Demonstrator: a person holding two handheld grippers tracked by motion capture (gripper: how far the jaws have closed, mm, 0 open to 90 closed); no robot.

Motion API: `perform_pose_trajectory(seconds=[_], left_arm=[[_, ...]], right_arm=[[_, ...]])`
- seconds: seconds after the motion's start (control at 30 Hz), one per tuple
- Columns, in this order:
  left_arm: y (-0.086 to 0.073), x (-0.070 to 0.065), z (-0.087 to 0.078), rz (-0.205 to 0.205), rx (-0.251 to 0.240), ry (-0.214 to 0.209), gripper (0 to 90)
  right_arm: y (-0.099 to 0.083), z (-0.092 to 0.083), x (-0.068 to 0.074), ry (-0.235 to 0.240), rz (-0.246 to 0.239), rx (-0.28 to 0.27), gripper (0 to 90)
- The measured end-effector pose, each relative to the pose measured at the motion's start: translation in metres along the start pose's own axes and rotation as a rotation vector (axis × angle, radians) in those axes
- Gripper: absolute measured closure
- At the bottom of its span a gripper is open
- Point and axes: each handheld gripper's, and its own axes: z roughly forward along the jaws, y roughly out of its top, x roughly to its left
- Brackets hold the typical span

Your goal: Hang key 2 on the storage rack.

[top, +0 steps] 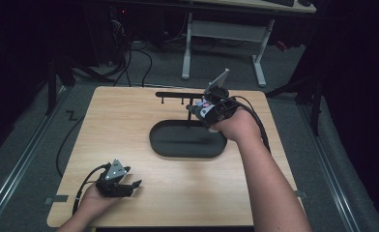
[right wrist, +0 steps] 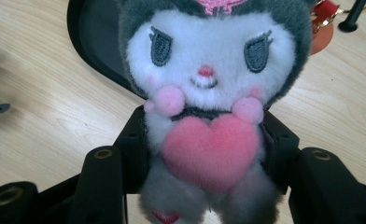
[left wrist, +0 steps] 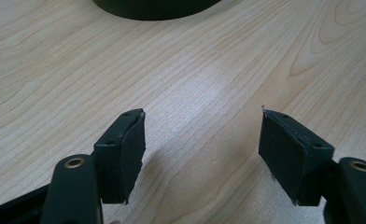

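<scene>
Above the black tray [top: 187, 140], right tool [right wrist: 204, 154] clamped on plush toy [right wrist: 209, 84], left tool [left wrist: 202, 149] apart, empty.

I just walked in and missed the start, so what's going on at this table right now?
A person is working at a wooden table with a gripper in each hand. The right gripper is clamped on a small plush toy with a pink heart, holding it up over the far end of a black oval tray, near a thin black rack. The left gripper rests near the table's front edge, jaws open with nothing between them.
</scene>
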Motion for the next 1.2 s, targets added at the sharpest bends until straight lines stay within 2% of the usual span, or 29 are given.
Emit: perform_pose_trajectory(seconds=[0.3, 0.37, 0.5, 0.7, 1.03, 1.2], left_arm=[[0.0, 0.002, -0.001, -0.003, 0.0, -0.002, 32.2], [0.0, 0.002, -0.001, -0.003, 0.0, -0.003, 32.2], [0.0, 0.002, -0.001, -0.003, -0.002, -0.002, 32.2], [0.0, 0.002, -0.001, -0.005, 0.0, -0.003, 32.2], [-0.001, 0.0, 0.001, 0.0, 0.007, -0.005, 32.3], [-0.001, -0.001, 0.001, 0.002, 0.014, -0.006, 32.3]], right_arm=[[0.015, -0.009, -0.005, -0.011, 0.03, -0.021, 47.9], [0.017, -0.011, -0.007, -0.015, 0.051, -0.027, 47.9], [0.02, -0.007, -0.011, -0.022, 0.059, -0.025, 47.9], [0.015, 0.007, -0.018, -0.018, 0.081, -0.002, 47.8], [-0.003, 0.039, -0.022, 0.024, 0.085, 0.063, 47.7], [-0.005, 0.057, -0.025, 0.034, 0.105, 0.063, 47.2]])
